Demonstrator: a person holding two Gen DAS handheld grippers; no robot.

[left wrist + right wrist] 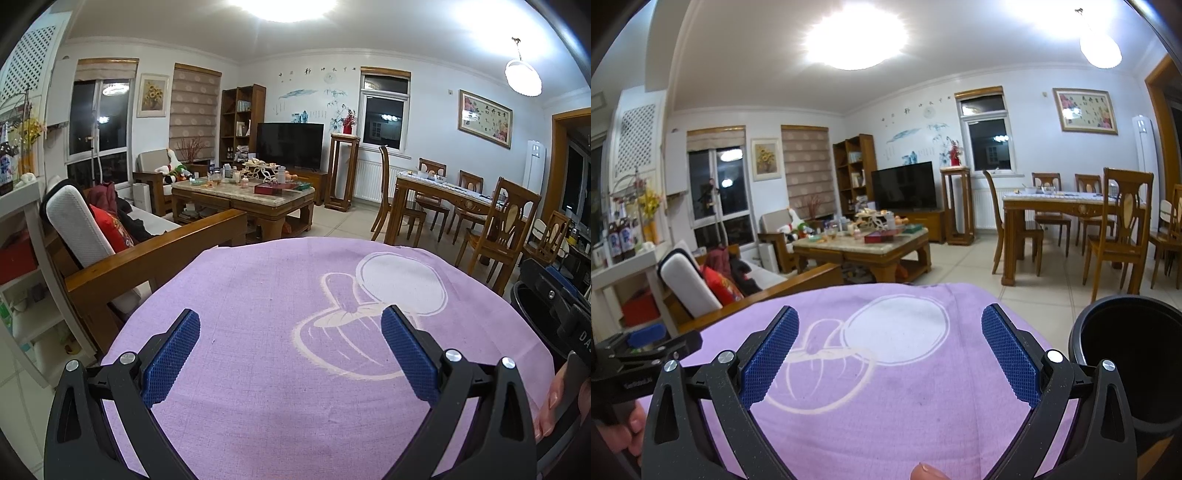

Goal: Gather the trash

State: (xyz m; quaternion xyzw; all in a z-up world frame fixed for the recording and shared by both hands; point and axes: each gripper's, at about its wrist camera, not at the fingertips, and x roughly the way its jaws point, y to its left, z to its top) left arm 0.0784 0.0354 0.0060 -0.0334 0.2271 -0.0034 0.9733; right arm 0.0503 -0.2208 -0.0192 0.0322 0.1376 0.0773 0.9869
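Note:
A purple cloth with a white cartoon print (295, 332) covers the round surface in front of me; it also shows in the right wrist view (886, 369). No trash piece shows on it. My left gripper (291, 328) is open and empty above the cloth. My right gripper (890, 325) is open and empty above the same cloth. A black round bin (1130, 354) stands at the right of the cloth, open at the top; its rim also shows in the left wrist view (524, 295). The other gripper's body shows at each view's edge.
A wooden sofa with cushions (122, 251) stands left of the cloth. A cluttered coffee table (243, 195) is beyond it, with a TV (290, 144) behind. A dining table with chairs (1078, 221) stands at the right. A white shelf (22, 258) is at far left.

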